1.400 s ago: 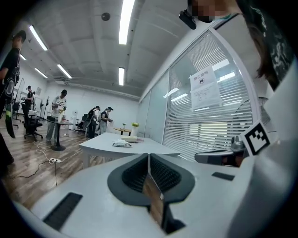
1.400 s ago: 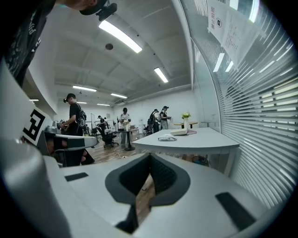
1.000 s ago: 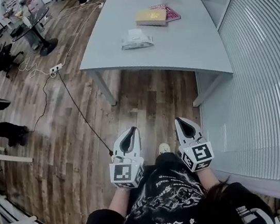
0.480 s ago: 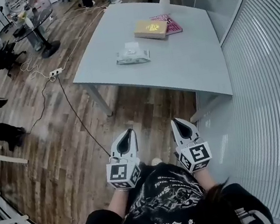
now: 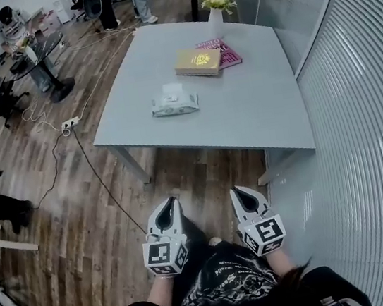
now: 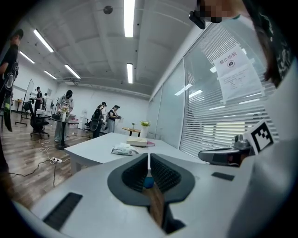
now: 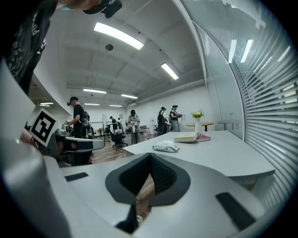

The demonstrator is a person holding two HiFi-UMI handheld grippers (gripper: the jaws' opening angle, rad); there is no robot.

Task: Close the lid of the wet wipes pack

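On the grey tabletop [image 5: 255,103], toward its near-left part, lies the wet wipes pack [image 5: 174,103], long axis running left to right. The lid is too small to confirm as up or down. Both claws are low over the floor, well short of the tabletop's near edge. Left claw [image 5: 169,202]: pressed together, empty. Right claw [image 5: 238,190]: likewise. The pack lies far ahead and slightly left, so the left claw is judged marginally nearer.

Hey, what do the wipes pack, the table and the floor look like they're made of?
The wet wipes pack looks like soft plastic film: white, crinkled, slightly shiny. The table has a smooth matte grey top, probably laminate or painted board. The floor shows brown plank seams and grain; real wood or vinyl, I can't tell.
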